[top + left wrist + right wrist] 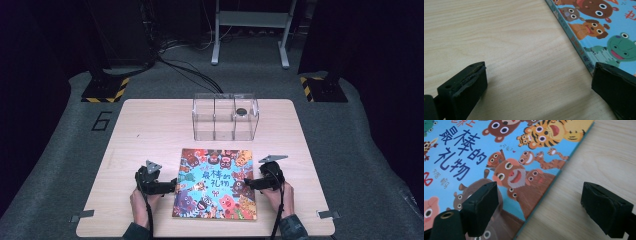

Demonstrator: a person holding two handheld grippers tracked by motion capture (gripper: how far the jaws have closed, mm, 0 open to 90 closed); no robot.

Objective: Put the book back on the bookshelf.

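Straddling the book's two side edges, both grippers sit low on the table with their jaws spread wide. The left gripper holds nothing; in the left gripper view one jaw hangs over bare wood and the other sits at the book's spine edge, though whether it touches the cover I cannot tell. The right gripper is likewise gaping and empty; in the right gripper view one jaw stands over the cover and the other over the wood, with the book's edge running between them. A hand grips each tool from the bottom of the high view, left hand and right hand, cables trailing back toward the sleeves.

The book lies flat and closed at the near middle of the pale wooden table, cover up, crowded with cartoon animals on blue around dark title characters. Behind it stands a clear box split into three compartments, with a small dark round object in the right one. The table rests on grey carpet marked with a "6"; beyond are black stands with yellow-striped feet, loose cables and a grey metal frame in a dark room.

The high view gives the box and the room; the gripper views give the worn jaw pads and the cover's drawings: a frog and dogs on the left, tigers and bears on the right.
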